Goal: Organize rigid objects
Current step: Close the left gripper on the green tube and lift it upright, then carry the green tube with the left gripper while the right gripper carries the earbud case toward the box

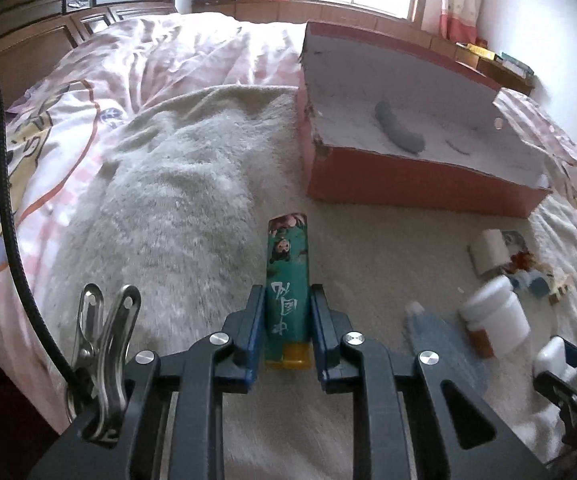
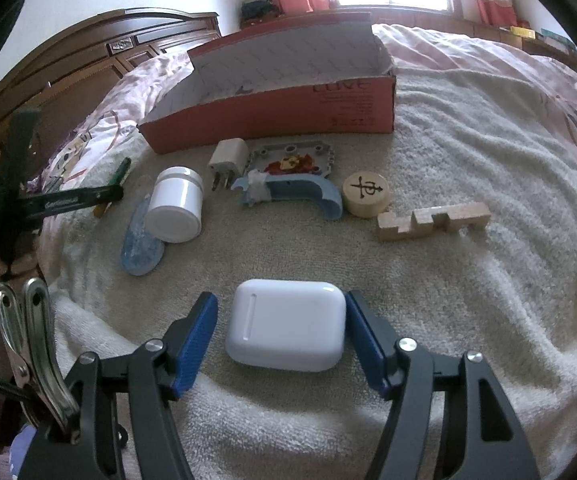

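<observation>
While the left claw [image 1: 286, 322] pinches a green lighter [image 1: 287, 280] (yellow base, cartoon print) pointing toward twelve o'clock, the red box [image 1: 416, 184] sits at one o'clock on the towel-covered bed [image 1: 176, 184], a grey object [image 1: 398, 128] inside it. On the right, the right claw [image 2: 284, 330] stands spread around a white earbud case [image 2: 286, 330]; whether its pads touch is unclear. Beyond, from ten to two o'clock, lie a white jar [image 2: 176, 204], a charger plug [image 2: 226, 160], a blue hook [image 2: 296, 194], a wooden disc [image 2: 365, 194] and a notched wooden block [image 2: 434, 220].
</observation>
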`<state>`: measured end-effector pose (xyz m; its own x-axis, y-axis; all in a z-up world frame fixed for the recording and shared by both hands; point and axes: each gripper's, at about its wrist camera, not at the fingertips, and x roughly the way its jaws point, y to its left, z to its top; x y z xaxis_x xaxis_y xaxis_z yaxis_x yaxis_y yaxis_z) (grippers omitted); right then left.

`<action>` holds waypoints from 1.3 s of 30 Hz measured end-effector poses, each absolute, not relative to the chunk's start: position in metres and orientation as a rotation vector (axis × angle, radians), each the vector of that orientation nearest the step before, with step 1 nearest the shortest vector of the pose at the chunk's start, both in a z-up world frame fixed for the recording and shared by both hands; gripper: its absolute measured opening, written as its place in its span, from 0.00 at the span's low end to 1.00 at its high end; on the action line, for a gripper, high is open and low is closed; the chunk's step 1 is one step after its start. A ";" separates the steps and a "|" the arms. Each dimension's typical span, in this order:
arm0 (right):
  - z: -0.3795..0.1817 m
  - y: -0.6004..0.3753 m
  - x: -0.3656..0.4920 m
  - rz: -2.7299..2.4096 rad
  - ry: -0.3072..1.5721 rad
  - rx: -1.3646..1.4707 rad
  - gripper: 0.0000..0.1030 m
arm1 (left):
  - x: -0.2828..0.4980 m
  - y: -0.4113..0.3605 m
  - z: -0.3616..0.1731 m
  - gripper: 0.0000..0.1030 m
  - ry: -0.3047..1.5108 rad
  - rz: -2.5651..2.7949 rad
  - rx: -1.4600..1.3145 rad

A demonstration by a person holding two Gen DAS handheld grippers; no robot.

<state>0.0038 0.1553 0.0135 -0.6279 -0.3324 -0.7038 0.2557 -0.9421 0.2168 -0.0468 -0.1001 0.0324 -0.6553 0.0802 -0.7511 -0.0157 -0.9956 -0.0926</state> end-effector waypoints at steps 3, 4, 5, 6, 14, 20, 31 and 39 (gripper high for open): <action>0.014 0.156 0.005 -2.591 -0.135 1.141 0.58 | -0.032 -0.098 0.038 0.21 -0.165 2.797 -1.248; 0.014 0.158 0.005 -2.589 -0.144 1.139 0.58 | -0.028 -0.096 0.039 0.21 -0.173 2.793 -1.240; 0.014 0.159 0.005 -2.587 -0.161 1.136 0.58 | -0.025 -0.095 0.041 0.21 -0.176 2.790 -1.234; 0.015 0.161 0.005 -2.587 -0.173 1.133 0.58 | -0.022 -0.093 0.043 0.21 -0.177 2.786 -1.227; 0.025 0.162 0.005 -2.583 -0.175 1.098 0.58 | -0.014 -0.080 0.060 0.22 -0.196 2.757 -1.168; 0.038 0.166 -0.001 -2.560 -0.213 1.072 0.58 | -0.024 -0.067 0.073 0.21 -0.184 2.731 -1.130; 0.087 0.164 -0.036 -2.571 -0.215 0.930 0.58 | -0.060 -0.052 0.095 0.21 -0.132 2.731 -1.080; 0.114 0.165 -0.080 -2.577 -0.260 0.886 0.58 | -0.090 -0.040 0.111 0.21 -0.077 2.748 -1.049</action>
